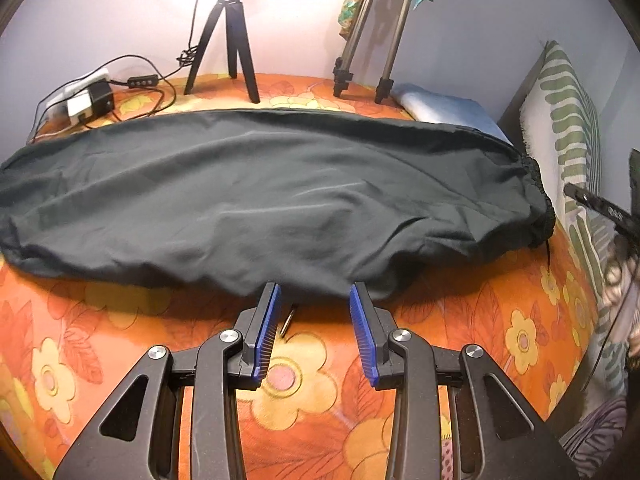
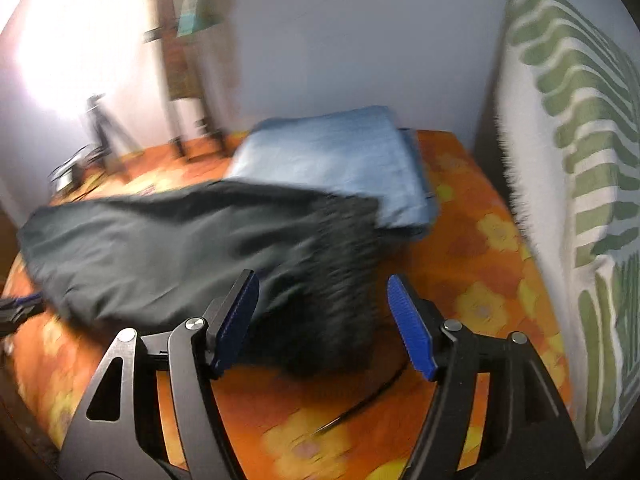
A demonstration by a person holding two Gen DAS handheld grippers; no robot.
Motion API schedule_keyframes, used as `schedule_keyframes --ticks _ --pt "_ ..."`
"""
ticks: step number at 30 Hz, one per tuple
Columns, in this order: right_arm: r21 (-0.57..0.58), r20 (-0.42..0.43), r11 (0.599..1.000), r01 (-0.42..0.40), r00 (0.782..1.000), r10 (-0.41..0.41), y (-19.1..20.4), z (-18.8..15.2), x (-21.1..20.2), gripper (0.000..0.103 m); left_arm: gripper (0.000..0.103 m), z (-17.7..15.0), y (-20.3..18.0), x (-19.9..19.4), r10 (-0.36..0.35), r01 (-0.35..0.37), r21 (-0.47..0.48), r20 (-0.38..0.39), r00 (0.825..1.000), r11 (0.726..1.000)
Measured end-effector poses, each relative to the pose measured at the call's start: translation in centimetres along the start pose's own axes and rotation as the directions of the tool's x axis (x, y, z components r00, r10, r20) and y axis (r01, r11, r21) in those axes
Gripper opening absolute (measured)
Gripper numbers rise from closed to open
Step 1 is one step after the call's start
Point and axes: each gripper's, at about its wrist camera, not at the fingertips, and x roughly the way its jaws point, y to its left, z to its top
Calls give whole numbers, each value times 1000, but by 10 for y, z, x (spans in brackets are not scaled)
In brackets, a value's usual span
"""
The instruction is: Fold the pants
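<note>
Dark pants (image 1: pixel 272 196) lie flat on the orange sheet (image 1: pixel 300 380), long axis running nine to three o'clock, waistband (image 1: pixel 538 200) at three. At the left gripper (image 1: pixel 314 292), spread and empty, the near edge sits just at twelve o'clock. At the right gripper (image 2: pixel 322 284), spread too, the blurred waistband end lies at twelve, so each looks equally near its own part.

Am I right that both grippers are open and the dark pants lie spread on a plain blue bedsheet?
Not quite: the bedsheet is orange with a flower print, as the left wrist view shows. The left gripper and right gripper are open, and the dark pants lie spread.
</note>
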Motion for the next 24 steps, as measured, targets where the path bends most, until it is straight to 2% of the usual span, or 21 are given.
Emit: schedule_keyframes --ticks 6,12,18,24 --pt "-163 1 980 -117 993 118 91 -20 -23 70 34 -6 10 -5 -34 34 -50 -3 999 998" --pt "-174 -67 957 -232 972 223 148 -37 -11 70 34 -16 16 1 -70 67 -74 -35 997 995" --pt "-270 -115 935 -230 972 205 197 -54 14 70 34 -23 13 12 -101 96 -76 -69 993 993" --pt "-470 -68 874 -123 992 103 238 -57 33 70 34 -20 2 21 -96 92 -52 -80 992 994"
